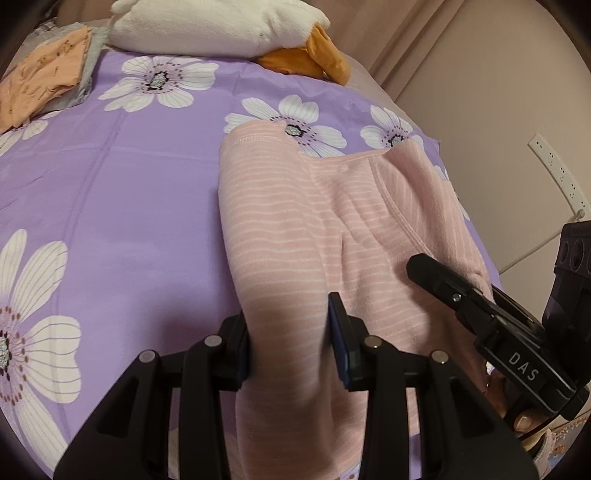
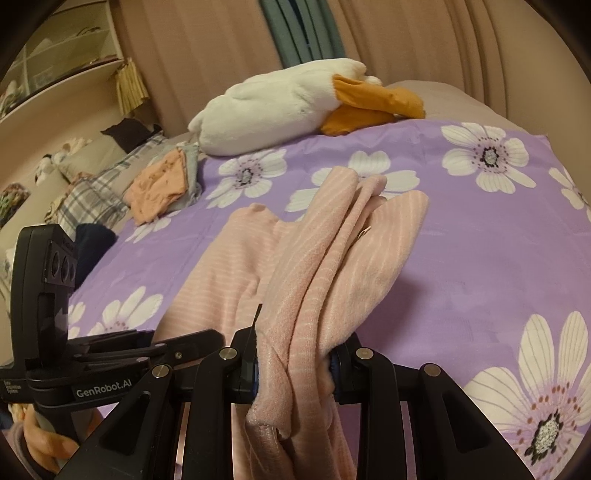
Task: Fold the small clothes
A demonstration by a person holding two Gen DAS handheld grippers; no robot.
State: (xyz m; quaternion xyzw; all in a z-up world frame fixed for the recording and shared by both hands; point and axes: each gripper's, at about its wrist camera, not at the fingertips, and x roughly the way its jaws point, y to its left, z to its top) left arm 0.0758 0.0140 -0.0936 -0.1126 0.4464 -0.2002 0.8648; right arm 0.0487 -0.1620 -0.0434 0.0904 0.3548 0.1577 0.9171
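A pink garment with thin white stripes point(image 1: 288, 229) lies on the purple flowered bedspread point(image 1: 129, 206). My left gripper point(image 1: 290, 332) holds a fold of its near edge between its two fingers. My right gripper point(image 2: 293, 363) is shut on a bunched part of the same garment point(image 2: 325, 266) and holds it lifted off the bed, with cloth hanging below the fingers. The right gripper also shows at the right of the left wrist view point(image 1: 491, 317), and the left gripper at the lower left of the right wrist view point(image 2: 122, 354).
A white plush duck with orange feet point(image 1: 221, 26) lies at the far edge of the bed point(image 2: 295, 107). A stack of folded orange and grey clothes point(image 1: 44, 77) sits at the far left point(image 2: 162, 184). A wall with a power strip point(image 1: 557, 173) is on the right.
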